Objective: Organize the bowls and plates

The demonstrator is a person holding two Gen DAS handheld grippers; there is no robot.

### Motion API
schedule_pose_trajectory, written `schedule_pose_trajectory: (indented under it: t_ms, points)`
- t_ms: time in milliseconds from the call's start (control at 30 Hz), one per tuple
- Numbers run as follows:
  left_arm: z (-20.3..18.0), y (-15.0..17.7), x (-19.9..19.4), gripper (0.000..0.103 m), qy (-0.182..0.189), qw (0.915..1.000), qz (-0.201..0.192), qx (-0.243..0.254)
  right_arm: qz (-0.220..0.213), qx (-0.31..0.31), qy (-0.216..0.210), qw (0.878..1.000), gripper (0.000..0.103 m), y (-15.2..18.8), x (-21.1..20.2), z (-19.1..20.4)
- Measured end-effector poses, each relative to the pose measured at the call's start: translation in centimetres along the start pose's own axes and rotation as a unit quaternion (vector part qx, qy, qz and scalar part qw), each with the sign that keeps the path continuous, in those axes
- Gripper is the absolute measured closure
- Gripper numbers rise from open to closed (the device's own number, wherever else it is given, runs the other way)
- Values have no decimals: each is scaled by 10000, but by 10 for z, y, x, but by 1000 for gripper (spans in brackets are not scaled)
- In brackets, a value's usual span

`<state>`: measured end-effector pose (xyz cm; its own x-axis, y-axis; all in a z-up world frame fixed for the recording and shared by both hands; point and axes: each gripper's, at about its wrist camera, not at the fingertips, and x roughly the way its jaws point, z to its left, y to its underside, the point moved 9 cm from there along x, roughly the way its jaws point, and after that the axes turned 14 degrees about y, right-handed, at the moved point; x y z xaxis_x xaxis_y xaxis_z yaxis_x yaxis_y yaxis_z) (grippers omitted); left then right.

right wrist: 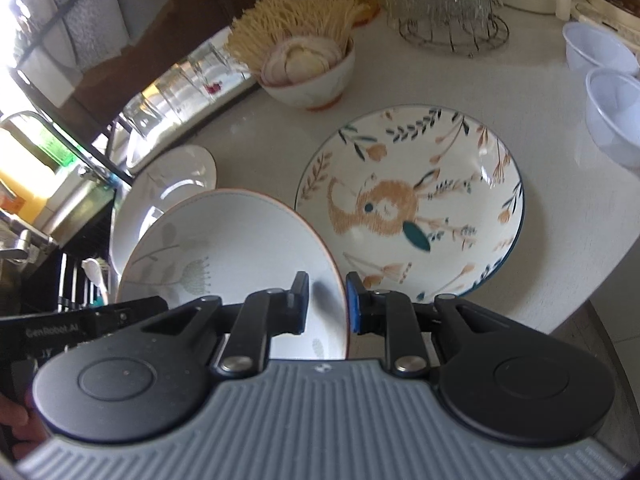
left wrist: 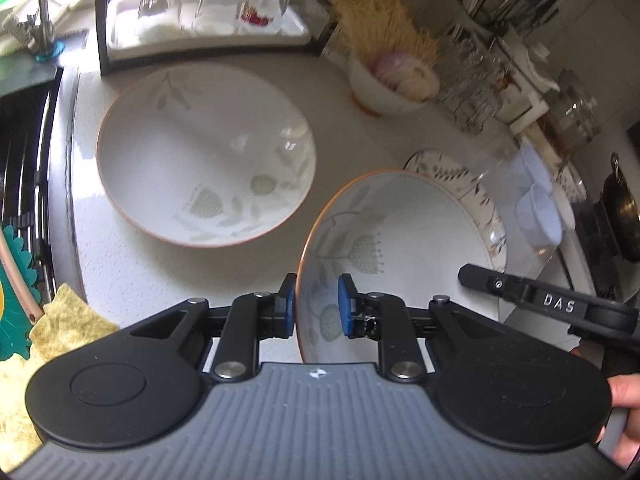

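The white table (left wrist: 120,272) carries several dishes. On it, near the sink-side edge, rests the big bowl (left wrist: 206,156) with pale green leaves, upright and empty. Toward the other side lies the fox plate (right wrist: 408,204), flat on the table, and behind both, near the back edge, stands a small bowl (right wrist: 308,76) filled with sliced onion. Between the big bowl and the fox plate, a second leaf bowl (left wrist: 396,248) is held tilted, and it seems to be off the table. The left hand-held gripper (left wrist: 318,306) is closed on the rim of it, one pad inside and one outside, and the right hand-held gripper (right wrist: 327,304) pinches the opposite rim in the same way. So the step in hand is, I judge, carrying this leaf bowl to stack it with its twin. The next move probably calls for bringing it level over the big bowl, lowering it until it nests inside, and only then opening both grippers, because a tilted release could knock rim against rim.
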<state>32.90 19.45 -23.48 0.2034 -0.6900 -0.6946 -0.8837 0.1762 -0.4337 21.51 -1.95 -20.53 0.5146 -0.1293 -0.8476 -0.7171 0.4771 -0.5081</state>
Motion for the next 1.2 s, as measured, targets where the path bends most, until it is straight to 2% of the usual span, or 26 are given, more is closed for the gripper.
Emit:
schedule_pose_trajectory:
  t_ms: [267,467,800,867,1200]
  points:
    - [-44,-31,-10,79,-31,9988,-471,-117,-327,-97,-377,9987,80,-51,-24,-16]
    - [-74,-49,-2,79,-19,9980,-613,-148,-582,-313,-401,9970,80,-78,-33,-32]
    - [-106,-58,40,79,-80,9986,-513,-117,-511,-204,-211,9983,80,-95,-17,-77]
    - [-109,-60,49,79,-96,9987,-474,-127,-547,-347,-71,9979,80,-97,-12,-81]
    - [-91,-56,100,79,-328,9984,-269,-374,-447,-740,160,9961,80,-97,30,-94]
